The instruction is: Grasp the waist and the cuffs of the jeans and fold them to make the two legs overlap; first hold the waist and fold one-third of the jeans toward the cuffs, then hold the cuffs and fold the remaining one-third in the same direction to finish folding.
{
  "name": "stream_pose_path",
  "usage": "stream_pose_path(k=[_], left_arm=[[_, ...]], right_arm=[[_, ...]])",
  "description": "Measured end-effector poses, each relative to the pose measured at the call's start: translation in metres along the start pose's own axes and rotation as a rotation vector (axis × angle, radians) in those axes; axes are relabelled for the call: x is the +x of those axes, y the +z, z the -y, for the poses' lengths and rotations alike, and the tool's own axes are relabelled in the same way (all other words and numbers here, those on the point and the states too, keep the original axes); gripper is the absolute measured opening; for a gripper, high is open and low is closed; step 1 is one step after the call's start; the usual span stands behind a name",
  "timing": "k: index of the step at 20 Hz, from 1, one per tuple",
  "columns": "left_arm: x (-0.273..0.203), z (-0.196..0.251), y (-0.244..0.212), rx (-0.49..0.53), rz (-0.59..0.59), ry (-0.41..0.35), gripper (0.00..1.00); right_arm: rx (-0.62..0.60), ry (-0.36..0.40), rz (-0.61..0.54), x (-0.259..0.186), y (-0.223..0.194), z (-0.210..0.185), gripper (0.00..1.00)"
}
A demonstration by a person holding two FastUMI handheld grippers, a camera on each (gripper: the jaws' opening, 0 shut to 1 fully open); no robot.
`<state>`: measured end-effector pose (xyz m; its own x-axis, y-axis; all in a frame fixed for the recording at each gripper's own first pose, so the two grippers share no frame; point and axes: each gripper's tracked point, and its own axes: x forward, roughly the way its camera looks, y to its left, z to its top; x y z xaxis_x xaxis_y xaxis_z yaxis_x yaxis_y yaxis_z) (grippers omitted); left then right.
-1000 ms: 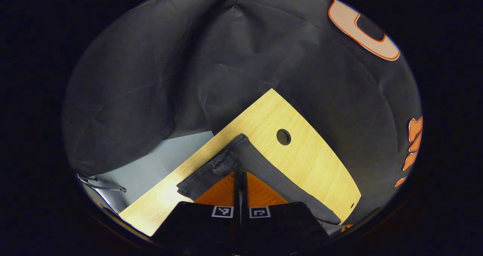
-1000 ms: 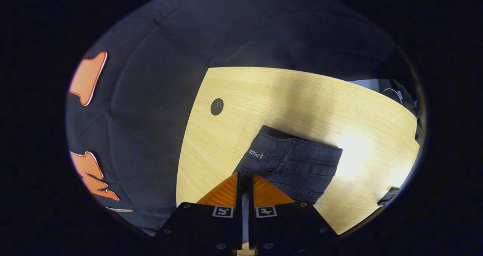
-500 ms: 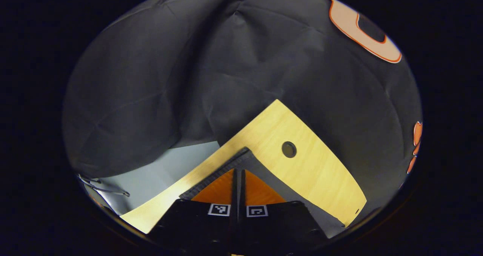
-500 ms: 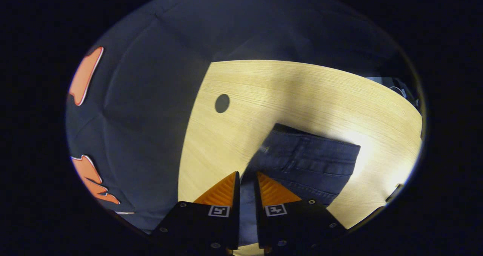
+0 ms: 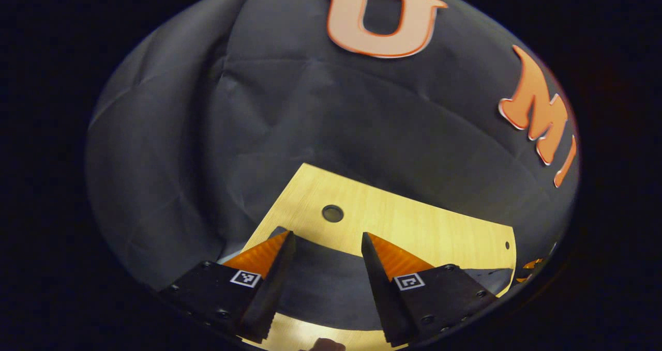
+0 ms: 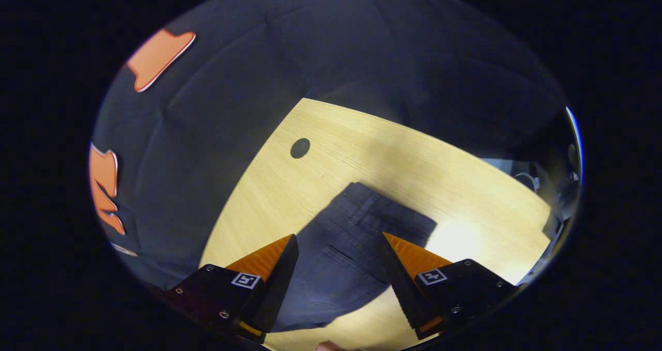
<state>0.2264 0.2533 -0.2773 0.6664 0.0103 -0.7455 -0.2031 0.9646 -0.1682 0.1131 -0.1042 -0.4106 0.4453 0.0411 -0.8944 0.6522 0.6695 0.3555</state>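
The dark jeans [image 6: 351,242] lie flat on the wooden table [image 6: 403,159], with the waistband end farthest from me in the right gripper view. My right gripper [image 6: 339,247] hangs open above them, and denim shows between its spread fingers. In the left gripper view, a dark flat stretch of the jeans [image 5: 326,284] lies on the table [image 5: 414,227] under my left gripper [image 5: 326,242]. That gripper is open too, and its fingers touch nothing.
A round cable hole [image 6: 300,148] sits in the tabletop beyond the jeans, also seen as a hole [image 5: 332,213] in the left gripper view. The booth's black cloth wall hangs close behind the table's far edge. Dark equipment [image 6: 558,185] stands off the table's right end.
Both grippers were shut on the jeans' fabric; now both have opened and let go. The jeans have dropped flat onto the table, and both grippers have lifted and turned.
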Motion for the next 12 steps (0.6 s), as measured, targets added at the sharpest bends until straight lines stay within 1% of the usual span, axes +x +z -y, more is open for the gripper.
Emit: stream_pose_path(k=[1, 4, 6, 7, 9, 12], left_arm=[[-0.008, 0.010, 0.004, 0.020, 0.025, -0.012, 0.78], [-0.041, 0.039, 0.023, 0.069, 0.133, -0.049, 0.87], [-0.067, 0.048, 0.032, 0.125, 0.221, -0.032, 0.87], [-0.079, 0.057, 0.036, 0.157, 0.254, -0.025, 0.89], [-0.099, 0.067, 0.040, 0.208, 0.304, 0.001, 1.00], [-0.128, 0.081, 0.039, 0.201, 0.356, 0.002, 1.00]], right_arm=[[-0.006, -0.018, -0.004, 0.001, -0.006, 0.009, 0.95], [0.011, -0.036, -0.029, 0.005, -0.026, 0.024, 0.97], [0.019, -0.045, -0.027, 0.009, -0.036, 0.034, 0.97], [0.015, -0.049, -0.009, 0.011, -0.039, 0.038, 0.97], [0.000, -0.056, -0.003, 0.015, -0.050, 0.045, 0.97], [0.010, -0.058, -0.020, 0.021, -0.055, 0.047, 0.97]])
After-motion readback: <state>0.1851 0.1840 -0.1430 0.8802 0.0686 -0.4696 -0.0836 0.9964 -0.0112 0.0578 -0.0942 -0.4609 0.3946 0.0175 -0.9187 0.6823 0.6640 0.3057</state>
